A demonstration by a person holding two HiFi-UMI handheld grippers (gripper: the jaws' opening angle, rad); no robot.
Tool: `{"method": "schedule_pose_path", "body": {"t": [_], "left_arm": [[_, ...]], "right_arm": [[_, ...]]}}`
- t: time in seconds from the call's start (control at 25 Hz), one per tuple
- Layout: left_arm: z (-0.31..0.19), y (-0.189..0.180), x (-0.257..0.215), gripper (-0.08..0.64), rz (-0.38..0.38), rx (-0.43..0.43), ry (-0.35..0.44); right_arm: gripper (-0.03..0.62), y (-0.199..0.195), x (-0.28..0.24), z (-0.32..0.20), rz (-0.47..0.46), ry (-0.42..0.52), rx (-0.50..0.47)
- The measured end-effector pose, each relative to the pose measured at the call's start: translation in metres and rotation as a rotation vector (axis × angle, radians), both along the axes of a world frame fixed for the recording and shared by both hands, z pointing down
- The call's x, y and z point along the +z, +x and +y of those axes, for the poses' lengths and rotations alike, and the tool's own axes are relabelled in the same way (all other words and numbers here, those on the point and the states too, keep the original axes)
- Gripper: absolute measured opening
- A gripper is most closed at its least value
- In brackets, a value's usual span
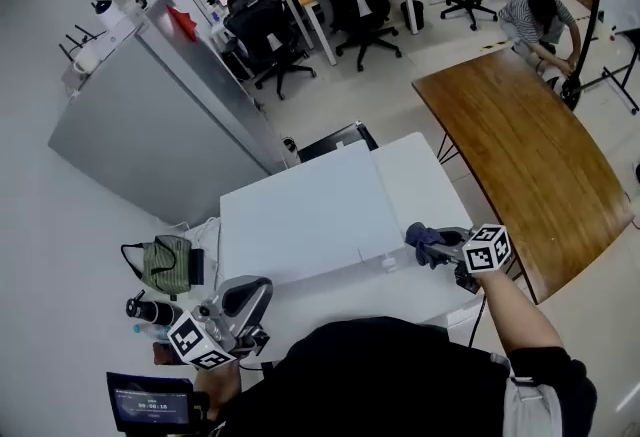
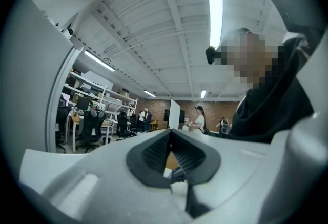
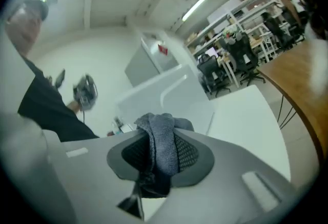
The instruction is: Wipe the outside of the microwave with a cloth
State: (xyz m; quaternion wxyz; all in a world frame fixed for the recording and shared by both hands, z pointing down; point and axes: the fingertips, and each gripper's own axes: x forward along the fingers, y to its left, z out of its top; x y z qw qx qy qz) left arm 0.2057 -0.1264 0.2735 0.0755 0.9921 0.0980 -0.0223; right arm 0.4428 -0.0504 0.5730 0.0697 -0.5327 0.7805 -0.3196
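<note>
Fingers: right gripper (image 3: 160,128) clamps grey cloth (image 3: 164,148) | left gripper (image 2: 170,135) closed, empty | cloth near white microwave (image 1: 300,215) corner

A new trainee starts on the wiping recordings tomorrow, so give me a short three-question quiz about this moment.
1. True or false: the left tongs grip the cloth.
2. In the head view, the right tongs hold the cloth by which side of the microwave? A) left B) right C) far
3. Fill in: the left tongs are shut and hold ____.
Key: 1 false; 2 B; 3 nothing.
</note>
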Motion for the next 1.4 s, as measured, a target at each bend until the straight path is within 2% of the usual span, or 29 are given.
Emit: {"method": "schedule_pose_path", "body": {"t": [0.04,0.12,0.32,0.48,0.68,0.96,1.12,1.24,1.4], "left_arm": [[-0.008,-0.011,0.002,0.005,0.021,-0.001,0.005],[-0.006,-0.047,0.004,0.005,0.048,-0.005,0.014],[0.022,-0.153,0.011,0.005,0.085,0.007,0.01],[0.051,-0.222,0.026,0.005,0.072,0.049,-0.02],[0.091,-0.277,0.018,0.005,0.094,0.089,-0.038],[0.157,-0.302,0.013,0.005,0.106,0.052,-0.018],[0.214,-0.285,0.018,0.005,0.101,0.011,-0.043],[0.264,-0.264,0.021,0.005,0.11,-0.004,-0.093],[0.317,-0.248,0.03,0.005,0.082,-0.016,-0.113]], "right_arm": [[0.089,0.006,-0.027,-0.003,-0.029,0.066,0.045],[0.091,-0.009,-0.073,0.006,-0.039,0.166,0.093],[0.094,-0.11,-0.15,0.041,0.024,0.317,0.12],[0.095,-0.2,-0.189,0.072,0.015,0.395,0.155],[0.097,-0.283,-0.228,0.106,0.018,0.435,0.128],[0.101,-0.318,-0.269,0.165,0.046,0.525,0.04],[0.103,-0.322,-0.267,0.221,0.015,0.545,-0.029],[0.113,-0.322,-0.254,0.27,-0.008,0.526,-0.079],[0.115,-0.325,-0.233,0.32,-0.017,0.489,-0.131]]}}
